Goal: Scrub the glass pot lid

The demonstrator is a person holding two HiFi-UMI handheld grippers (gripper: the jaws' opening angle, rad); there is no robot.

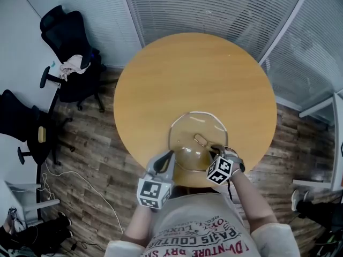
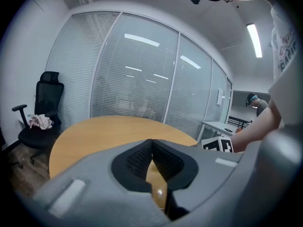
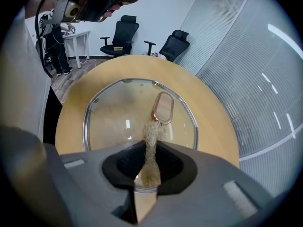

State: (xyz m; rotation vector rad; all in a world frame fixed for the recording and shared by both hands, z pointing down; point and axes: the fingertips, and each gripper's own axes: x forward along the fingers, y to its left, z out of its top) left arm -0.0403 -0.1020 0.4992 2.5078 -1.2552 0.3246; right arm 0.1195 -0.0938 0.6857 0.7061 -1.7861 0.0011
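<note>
Honey-coloured wood, that's the round table (image 1: 193, 68), and the glass pot lid (image 1: 188, 126) lies flat on it right at the near edge, closest to the person. From the head view, the left gripper (image 1: 170, 156) comes in at the lid's near-left rim. The right gripper (image 1: 215, 150) is over its near-right part, just beside the loop handle (image 1: 200, 140) in the middle of the lid. The right gripper view is pretty clear: its jaws are pinched on a tan fibrous scrubber (image 3: 150, 143). The scrubber sticks out past the tips, and its far end touches the near end of the copper-looking handle. The left gripper view shows those jaws meeting at the tips, with a sliver of something amber and shiny wedged lower down between the pads. That fits the lid's rim, since the head view has that gripper right on the edge, so I'd call it clamped on the lid. Off to the left on the plank floor (image 1: 91, 159) there's a black office chair (image 1: 75, 42) with a pale cloth (image 1: 72, 66) on its seat. A second chair (image 1: 21, 122) stands nearer the person, and slatted blinds (image 1: 214, 4) run behind the table.
</note>
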